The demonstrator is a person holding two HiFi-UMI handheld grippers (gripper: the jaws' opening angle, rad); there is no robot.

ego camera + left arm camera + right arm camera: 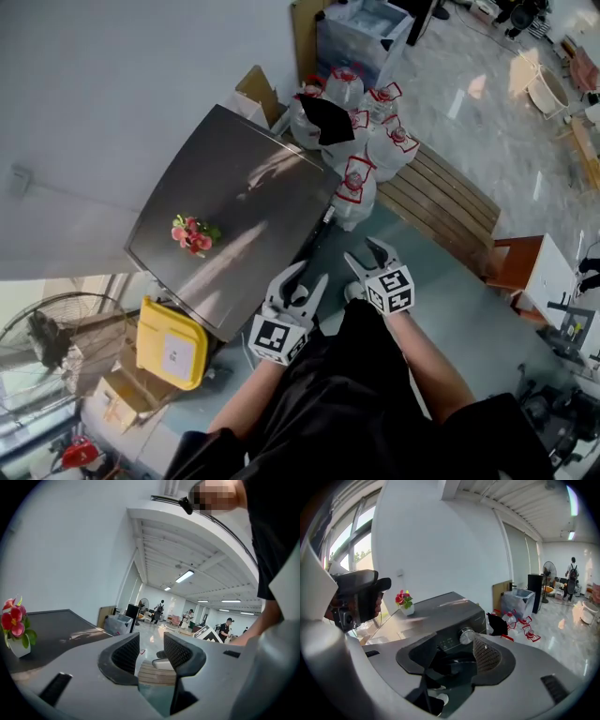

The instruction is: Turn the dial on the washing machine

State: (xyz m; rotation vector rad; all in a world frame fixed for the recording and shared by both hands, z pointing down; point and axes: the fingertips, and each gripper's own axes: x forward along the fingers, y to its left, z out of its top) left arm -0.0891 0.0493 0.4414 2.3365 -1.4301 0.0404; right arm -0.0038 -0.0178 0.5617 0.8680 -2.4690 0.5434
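Observation:
The washing machine (pixel 234 206) is a dark grey box with a steel top, and a small pot of red flowers (pixel 192 234) stands on it. Its round silver dial (pixel 466 635) sits on the front panel and shows only in the right gripper view, just beyond the jaws. My right gripper (pixel 457 657) is open and empty, and points at that panel without touching it. In the head view the right gripper (pixel 367 253) hangs off the machine's near corner. My left gripper (pixel 309 277) is beside it, open and empty; the left gripper (pixel 151 652) looks past the machine's top (pixel 56 630) into the hall.
Several large water bottles with red labels (pixel 370 131) stand behind the machine, next to a wooden slatted bench (pixel 441 192). A yellow box (pixel 173 347) and a fan (pixel 42 333) are on the floor to the left. People stand far down the hall (pixel 227 627).

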